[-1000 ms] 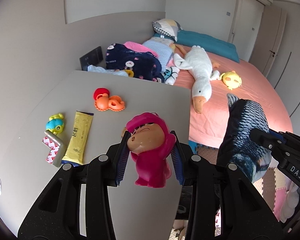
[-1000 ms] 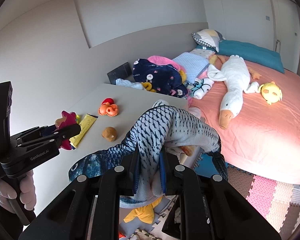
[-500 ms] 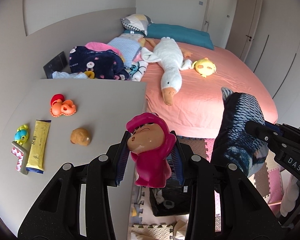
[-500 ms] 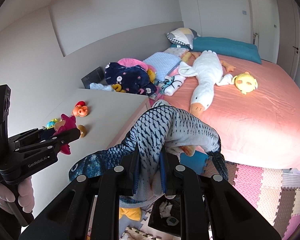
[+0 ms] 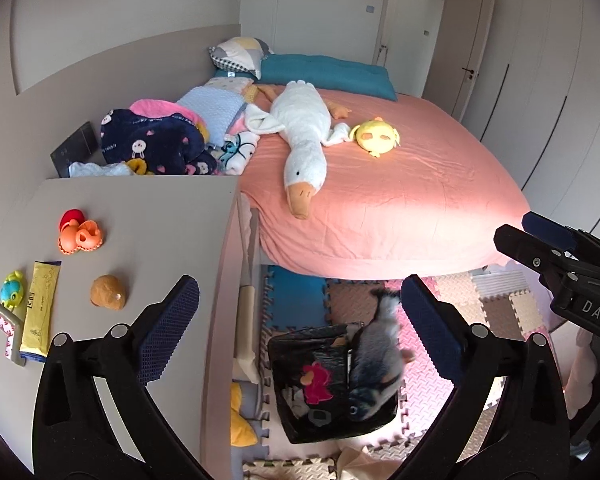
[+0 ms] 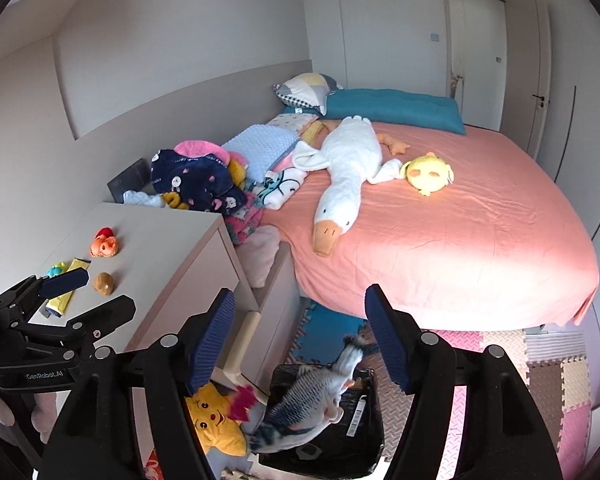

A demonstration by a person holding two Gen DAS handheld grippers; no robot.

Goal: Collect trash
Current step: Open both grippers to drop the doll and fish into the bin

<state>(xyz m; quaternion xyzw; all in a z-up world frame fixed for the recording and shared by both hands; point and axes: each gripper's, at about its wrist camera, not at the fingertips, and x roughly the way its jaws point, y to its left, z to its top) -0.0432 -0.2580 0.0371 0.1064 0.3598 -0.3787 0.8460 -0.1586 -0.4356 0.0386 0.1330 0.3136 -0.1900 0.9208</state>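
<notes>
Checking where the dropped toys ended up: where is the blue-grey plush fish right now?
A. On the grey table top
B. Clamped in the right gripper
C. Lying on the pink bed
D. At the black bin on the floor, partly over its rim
D: the plush fish lies across the rim of the black bin on the foam floor mats, and nothing sits between the fingers of the right gripper, whose jaws are opening.

The pale dresser top [image 5: 148,216] carries an orange toy [image 5: 80,236], a brown ball [image 5: 108,298] and a yellow sachet [image 5: 40,312] (at nine o'clock). The pink bed [image 5: 420,200] bears a white goose [image 5: 304,136] at twelve.
</notes>
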